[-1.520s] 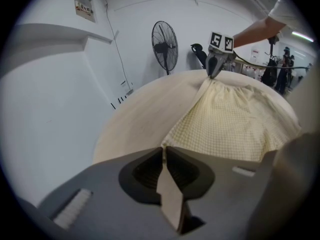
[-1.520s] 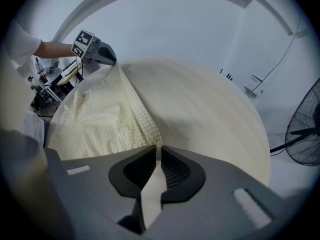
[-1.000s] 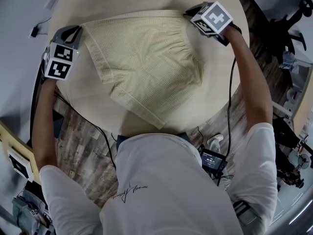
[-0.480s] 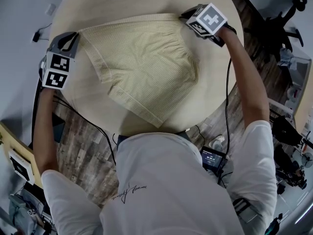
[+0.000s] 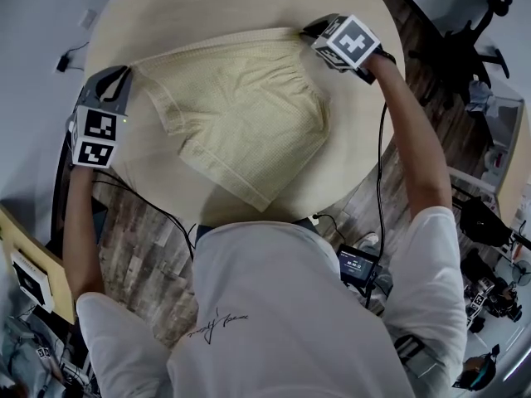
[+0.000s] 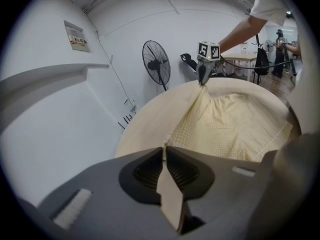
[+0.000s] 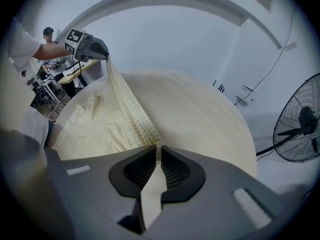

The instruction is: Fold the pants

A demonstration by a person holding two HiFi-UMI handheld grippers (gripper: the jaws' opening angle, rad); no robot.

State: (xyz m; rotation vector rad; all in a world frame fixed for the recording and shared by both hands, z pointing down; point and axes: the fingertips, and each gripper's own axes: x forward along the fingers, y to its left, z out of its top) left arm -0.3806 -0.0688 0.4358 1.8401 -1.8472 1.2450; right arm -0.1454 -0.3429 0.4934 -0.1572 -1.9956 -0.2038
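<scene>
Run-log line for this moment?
left tool: shut on pants corner | right tool: shut on other corner | pants: stretched between them, rest on table

L hand-held gripper pinches pants edge — above round table.

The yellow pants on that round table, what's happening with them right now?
A person holds a gripper in each hand. The left gripper is shut on one end of the far edge of the pale yellow pants, and the right gripper on the other end. That edge is stretched between them, raised off the round table, while the rest drapes onto it.
</scene>
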